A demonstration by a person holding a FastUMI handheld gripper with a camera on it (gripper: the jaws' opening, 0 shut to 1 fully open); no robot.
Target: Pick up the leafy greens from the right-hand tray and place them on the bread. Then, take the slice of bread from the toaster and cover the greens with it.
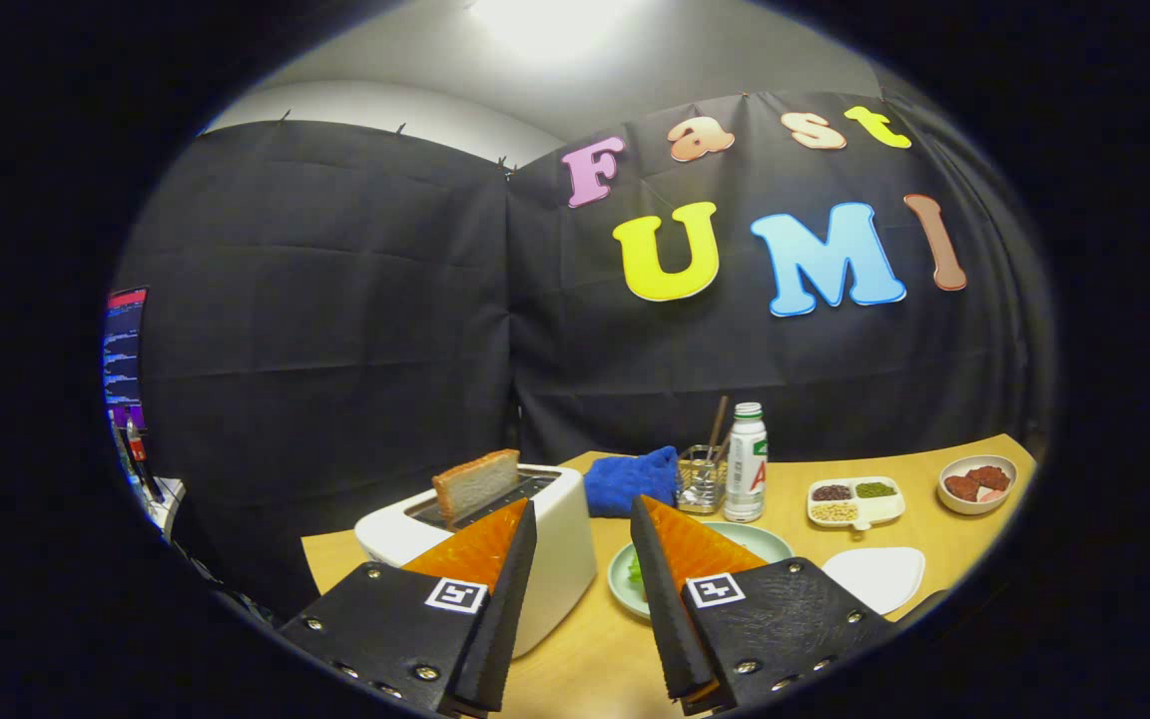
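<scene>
- Leafy greens (637, 576) on a pale green plate (765, 539), just ahead of the right finger and mostly hidden behind it; only a small green patch peeking out at the finger's inner edge.
- Bread under the greens impossible to make out, covered by the finger.
- Gripper (583, 514) held above the wooden table (595, 659), fingers spread wide apart, pinching nothing.
- Slice of bread (476, 483) standing upright in a slot of the white toaster (560, 559), just beyond the left fingertip, its lower part sunk in the slot.
- Toaster's near side partly covered by the left finger.
- Blue cloth (632, 480) bunched behind the toaster, beside a clear glass holder (702, 479) with sticks and a white bottle (746, 463) with a green cap.
- Further right: divided white tray (856, 501) with dark, green and pale fillings, contents too small to identify; a bowl (977, 483) of reddish pieces well beyond it.
- White dish (874, 576) near the right finger, partly cut off by the finger's body.
- Screen (124, 350) at far left, off the table.
</scene>
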